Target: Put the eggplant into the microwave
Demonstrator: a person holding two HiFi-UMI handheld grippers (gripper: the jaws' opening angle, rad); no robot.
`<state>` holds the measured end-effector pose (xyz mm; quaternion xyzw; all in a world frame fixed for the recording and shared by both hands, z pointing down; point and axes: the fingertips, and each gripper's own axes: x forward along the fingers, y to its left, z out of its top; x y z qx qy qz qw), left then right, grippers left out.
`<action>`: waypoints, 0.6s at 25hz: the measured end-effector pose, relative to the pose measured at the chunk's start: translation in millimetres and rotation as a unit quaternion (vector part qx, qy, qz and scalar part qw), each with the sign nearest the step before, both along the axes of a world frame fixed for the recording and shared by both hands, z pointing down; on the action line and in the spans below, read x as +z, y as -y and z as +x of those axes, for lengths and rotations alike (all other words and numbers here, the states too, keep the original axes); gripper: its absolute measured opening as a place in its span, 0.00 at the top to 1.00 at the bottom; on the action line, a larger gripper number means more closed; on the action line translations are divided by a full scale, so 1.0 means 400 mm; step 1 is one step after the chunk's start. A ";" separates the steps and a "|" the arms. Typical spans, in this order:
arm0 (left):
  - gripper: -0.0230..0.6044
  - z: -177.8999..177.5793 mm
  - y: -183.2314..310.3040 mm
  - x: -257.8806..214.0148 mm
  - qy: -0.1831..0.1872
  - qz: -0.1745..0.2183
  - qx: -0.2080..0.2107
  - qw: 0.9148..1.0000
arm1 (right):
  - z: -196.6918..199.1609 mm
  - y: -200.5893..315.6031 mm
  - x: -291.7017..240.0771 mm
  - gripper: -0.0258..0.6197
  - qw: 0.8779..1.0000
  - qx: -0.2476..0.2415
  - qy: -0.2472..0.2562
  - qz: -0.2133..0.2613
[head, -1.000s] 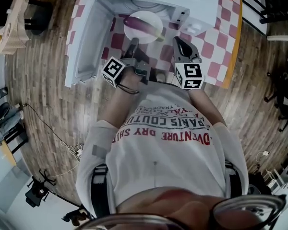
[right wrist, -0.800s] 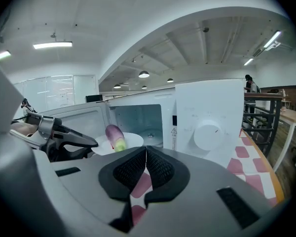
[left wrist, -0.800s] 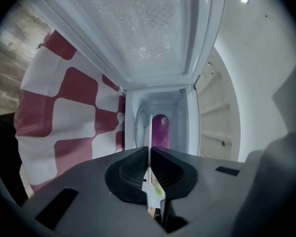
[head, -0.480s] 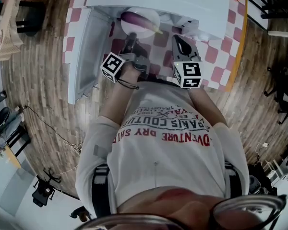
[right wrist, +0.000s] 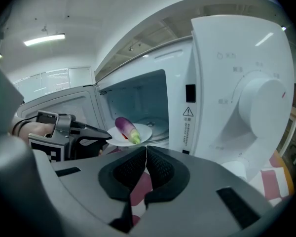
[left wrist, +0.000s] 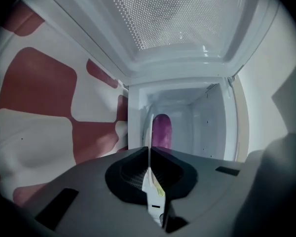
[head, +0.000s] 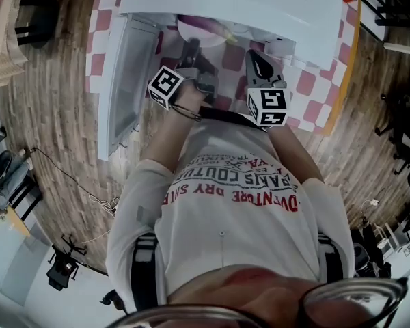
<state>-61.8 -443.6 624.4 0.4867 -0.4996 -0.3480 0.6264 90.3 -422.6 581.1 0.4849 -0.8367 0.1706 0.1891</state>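
A person standing at a red-and-white checked tablecloth (head: 307,87) presents a plated eggplant to an open white microwave (right wrist: 237,98). The left gripper (left wrist: 149,168) has its jaws pinched tight on the near rim of a white plate (right wrist: 144,131), which runs edge-on between the ribbed pads in the left gripper view. The purple eggplant (right wrist: 125,128) lies across that plate, green stem end toward the near side, at the mouth of the oven cavity. The plate's far part is already past the door opening and, from the head view, under the microwave's top. The microwave door (head: 119,80) stands swung out to the left. To the right of the plate, the right gripper (right wrist: 146,162) has its jaws pressed together with nothing between them. It points at the oven's front near the control panel and touches nothing. Whether the plate rests on the oven floor cannot be made out.
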 end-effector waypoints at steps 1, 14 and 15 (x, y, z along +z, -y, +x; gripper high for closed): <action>0.91 0.002 0.006 0.003 0.000 -0.001 0.000 1.000 | -0.003 -0.002 0.005 0.92 1.000 -0.001 0.000 -0.003; 0.90 0.011 0.078 0.026 0.007 -0.014 0.012 1.000 | -0.015 0.007 0.034 0.92 1.000 0.000 0.007 -0.023; 0.90 0.012 0.083 0.028 0.012 -0.012 0.015 1.000 | -0.015 0.008 0.035 0.92 1.000 0.001 0.007 -0.024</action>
